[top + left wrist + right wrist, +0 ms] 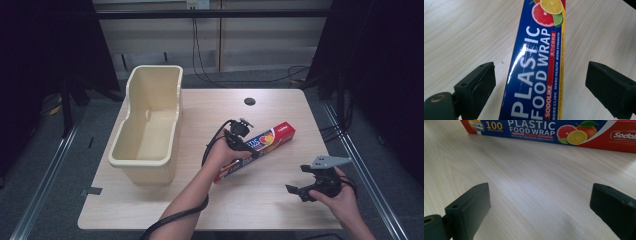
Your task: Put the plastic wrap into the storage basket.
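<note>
A long blue and red box of plastic food wrap lies slanted on the wooden table, right of centre. My left gripper hovers over the box's middle. In the left gripper view its jaws stand open on either side of the box, clear of its sides. My right gripper is held near the table's front right corner, open and pointing left toward the box. In the right gripper view bare tabletop lies between its jaws, and the box runs across the far side.
A tall cream plastic tub stands on the left part of the table. A dark round cable hole sits near the back edge. Black cables trail from both grippers, and dark curtains flank the table.
</note>
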Available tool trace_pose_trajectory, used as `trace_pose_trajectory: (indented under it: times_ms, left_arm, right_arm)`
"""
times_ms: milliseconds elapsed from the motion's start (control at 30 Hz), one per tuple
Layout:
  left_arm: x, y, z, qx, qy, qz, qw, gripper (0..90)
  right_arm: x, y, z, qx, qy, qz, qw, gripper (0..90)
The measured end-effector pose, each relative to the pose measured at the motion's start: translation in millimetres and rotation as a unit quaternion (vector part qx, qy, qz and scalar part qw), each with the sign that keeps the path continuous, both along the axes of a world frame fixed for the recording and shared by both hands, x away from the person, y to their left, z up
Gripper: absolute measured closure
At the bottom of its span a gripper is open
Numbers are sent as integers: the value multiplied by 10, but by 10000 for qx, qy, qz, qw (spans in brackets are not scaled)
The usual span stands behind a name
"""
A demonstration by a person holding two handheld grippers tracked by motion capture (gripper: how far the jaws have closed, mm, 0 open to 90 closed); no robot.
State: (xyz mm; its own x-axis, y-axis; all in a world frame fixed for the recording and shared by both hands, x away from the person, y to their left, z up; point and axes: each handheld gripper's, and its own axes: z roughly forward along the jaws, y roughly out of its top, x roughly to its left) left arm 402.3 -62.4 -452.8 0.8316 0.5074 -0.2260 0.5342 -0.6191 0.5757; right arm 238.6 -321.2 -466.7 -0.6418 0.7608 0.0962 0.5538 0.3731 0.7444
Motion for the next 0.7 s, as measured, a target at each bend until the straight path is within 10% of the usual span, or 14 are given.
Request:
trace_pose_trajectory:
  times_ms: [700]
  left_arm:
    - [60, -235, -33, 300, -13, -100, 9995, 184]
  right_arm:
    - [-2, -34, 17, 121, -10, -41, 9999, 32]
